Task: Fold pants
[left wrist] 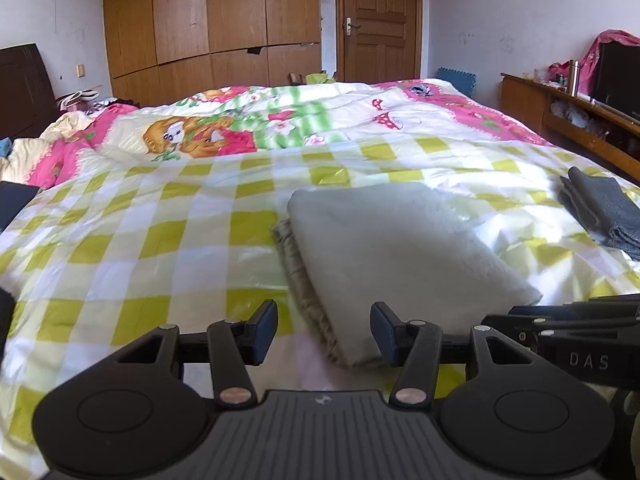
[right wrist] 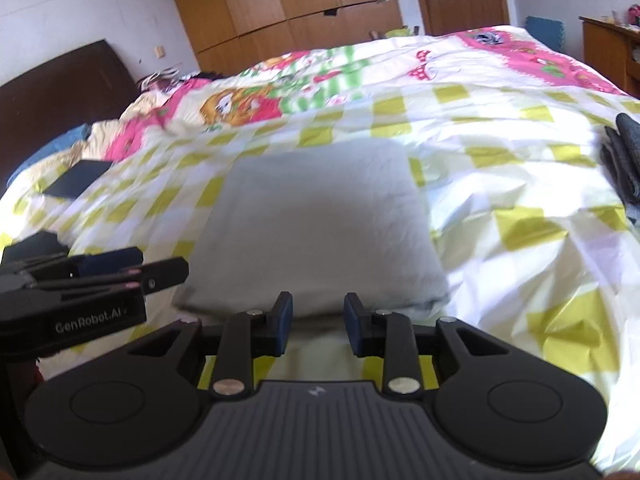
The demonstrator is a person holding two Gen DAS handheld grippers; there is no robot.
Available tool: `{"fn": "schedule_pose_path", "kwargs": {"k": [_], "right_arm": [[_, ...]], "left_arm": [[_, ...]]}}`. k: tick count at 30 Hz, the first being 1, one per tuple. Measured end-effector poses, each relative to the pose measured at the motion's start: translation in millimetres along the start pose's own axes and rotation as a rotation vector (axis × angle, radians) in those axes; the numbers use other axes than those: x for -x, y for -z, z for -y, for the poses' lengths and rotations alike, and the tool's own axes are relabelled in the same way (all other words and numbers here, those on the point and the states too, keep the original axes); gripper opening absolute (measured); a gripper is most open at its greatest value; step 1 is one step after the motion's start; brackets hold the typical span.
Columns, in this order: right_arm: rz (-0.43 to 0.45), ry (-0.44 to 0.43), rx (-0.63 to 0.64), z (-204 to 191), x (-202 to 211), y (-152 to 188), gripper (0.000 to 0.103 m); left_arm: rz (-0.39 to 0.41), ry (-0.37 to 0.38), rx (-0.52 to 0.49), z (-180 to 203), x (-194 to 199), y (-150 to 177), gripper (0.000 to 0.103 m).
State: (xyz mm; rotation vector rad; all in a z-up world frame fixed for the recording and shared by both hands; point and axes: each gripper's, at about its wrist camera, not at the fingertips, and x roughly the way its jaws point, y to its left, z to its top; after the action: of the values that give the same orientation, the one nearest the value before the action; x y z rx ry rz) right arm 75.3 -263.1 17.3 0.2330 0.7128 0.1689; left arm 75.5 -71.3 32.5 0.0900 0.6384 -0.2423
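Nearest to me, my left claw [left wrist: 324, 332] stands about half open with nothing between its blue pads [left wrist: 267, 330], hanging just short of the near corner of the folded pants [left wrist: 400, 248]. My right claw [right wrist: 318, 322] is narrower, its pads apart and gripping nothing, poised at the near edge of the same bundle [right wrist: 316, 232]. The pants are a pale grey-green, folded into a flat, roughly rectangular pad lying on the bed's checked yellow-and-white cover [left wrist: 140, 232]. From my left camera its long axis runs away from me, slanting from near right to far left, with a fuzzier layer peeking out along the left edge. Off to the right, well apart, sits a dark grey folded garment [left wrist: 604, 212]. Further back the quilt turns to a pink cartoon print [left wrist: 224, 128], and beyond it stand a wooden wardrobe [left wrist: 208, 20] and door [left wrist: 380, 20].
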Motion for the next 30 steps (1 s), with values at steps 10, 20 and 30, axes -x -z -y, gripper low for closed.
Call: {"fn": "schedule_pose_path", "kwargs": {"k": [10, 20, 30], "right_arm": [[-0.043, 0.032, -0.016, 25.6, -39.2, -5.8, 0.030], [0.037, 0.048, -0.060, 41.9, -47.1, -25.6, 0.030], [0.005, 0.027, -0.153, 73.4, -77.3, -39.6, 0.041]], "left_arm": [[-0.118, 0.004, -0.042, 8.5, -58.3, 4.0, 0.066], [-0.077, 0.044, 0.009, -1.0, -56.2, -9.9, 0.067], [-0.098, 0.013, -0.004, -8.0, -91.5, -16.0, 0.071]]}}
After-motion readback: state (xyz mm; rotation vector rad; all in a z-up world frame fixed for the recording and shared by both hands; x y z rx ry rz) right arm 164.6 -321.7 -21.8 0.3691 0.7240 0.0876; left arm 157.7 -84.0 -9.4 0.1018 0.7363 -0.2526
